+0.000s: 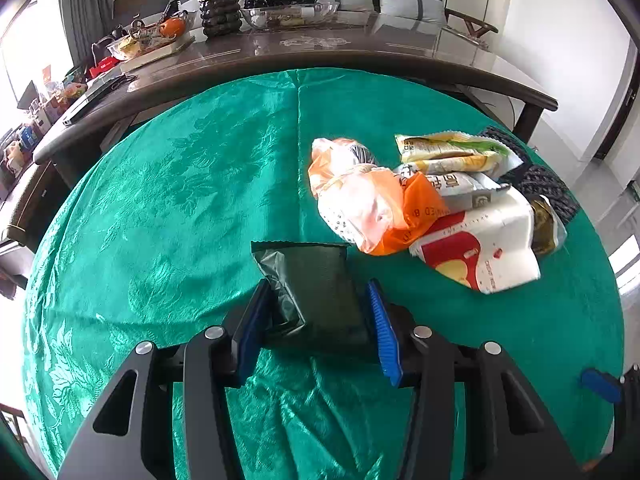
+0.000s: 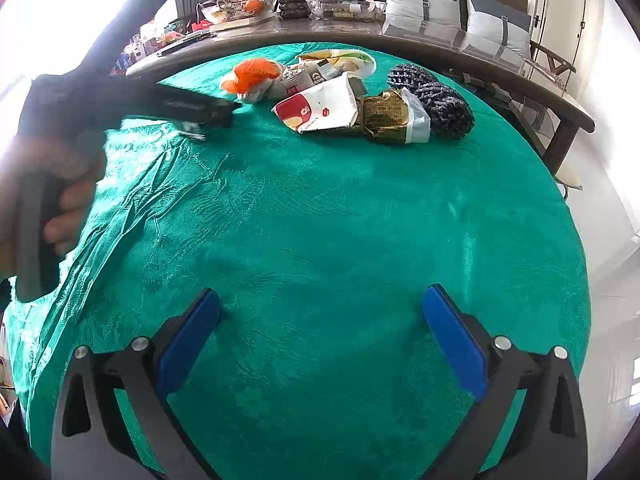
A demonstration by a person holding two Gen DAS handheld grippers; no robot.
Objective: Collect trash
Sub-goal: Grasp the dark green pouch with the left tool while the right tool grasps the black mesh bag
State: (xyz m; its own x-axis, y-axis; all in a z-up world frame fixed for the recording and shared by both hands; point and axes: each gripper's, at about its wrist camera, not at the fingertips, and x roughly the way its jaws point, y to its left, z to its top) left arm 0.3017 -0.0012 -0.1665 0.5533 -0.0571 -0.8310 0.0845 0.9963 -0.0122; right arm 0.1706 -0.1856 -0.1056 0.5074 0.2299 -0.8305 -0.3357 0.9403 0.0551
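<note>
My left gripper (image 1: 316, 292) is shut on a dark green snack wrapper (image 1: 316, 284), held over the green tablecloth (image 1: 180, 184). To its right lies a pile of trash: an orange plastic bag (image 1: 368, 200), a white and red packet (image 1: 484, 248), a yellow-green packet (image 1: 448, 152) and a grey packet (image 1: 460, 188). The pile also shows in the right wrist view, with the orange bag (image 2: 252, 74), the white and red packet (image 2: 320, 108) and a crumpled gold wrapper (image 2: 386, 116). My right gripper (image 2: 320, 316) is open and empty over bare cloth, well short of the pile. The left gripper's body (image 2: 176, 104) shows at left there.
Two black woven items (image 2: 436, 100) lie right of the pile. A dark wooden table (image 1: 320, 52) stands behind the cloth, carrying a potted plant (image 1: 218, 0), glass bowls (image 1: 288, 12) and clutter. Cushions line a sofa behind. The person's hand (image 2: 68, 200) is at the left edge.
</note>
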